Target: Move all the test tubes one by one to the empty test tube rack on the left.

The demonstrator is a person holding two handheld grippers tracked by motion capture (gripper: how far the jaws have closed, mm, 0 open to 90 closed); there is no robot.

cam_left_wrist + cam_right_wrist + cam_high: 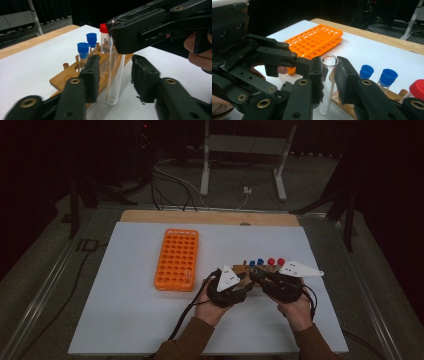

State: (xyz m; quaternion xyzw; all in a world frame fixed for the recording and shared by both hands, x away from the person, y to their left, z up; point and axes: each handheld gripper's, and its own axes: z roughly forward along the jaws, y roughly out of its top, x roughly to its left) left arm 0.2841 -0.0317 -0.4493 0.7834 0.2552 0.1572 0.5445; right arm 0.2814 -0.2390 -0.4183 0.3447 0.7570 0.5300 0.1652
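A clear, uncapped test tube (115, 75) stands upright beside a wooden tube rack (67, 77), its round bottom just above the white table. My right gripper (329, 67) is shut on the tube just under its open rim (329, 60); its jaws reach in from the upper right in the left gripper view. My left gripper (115, 72) has its jaws on either side of the tube's lower half, and a small gap shows at each pad (91, 75). In the high view both grippers meet in front of the wooden rack (243, 268).
The wooden rack holds two blue-capped tubes (83, 50) and two red-capped tubes (276, 261). An orange multi-hole rack (177, 260) lies to the left on the white table sheet (125, 310). Cables trail from both grippers toward the near edge.
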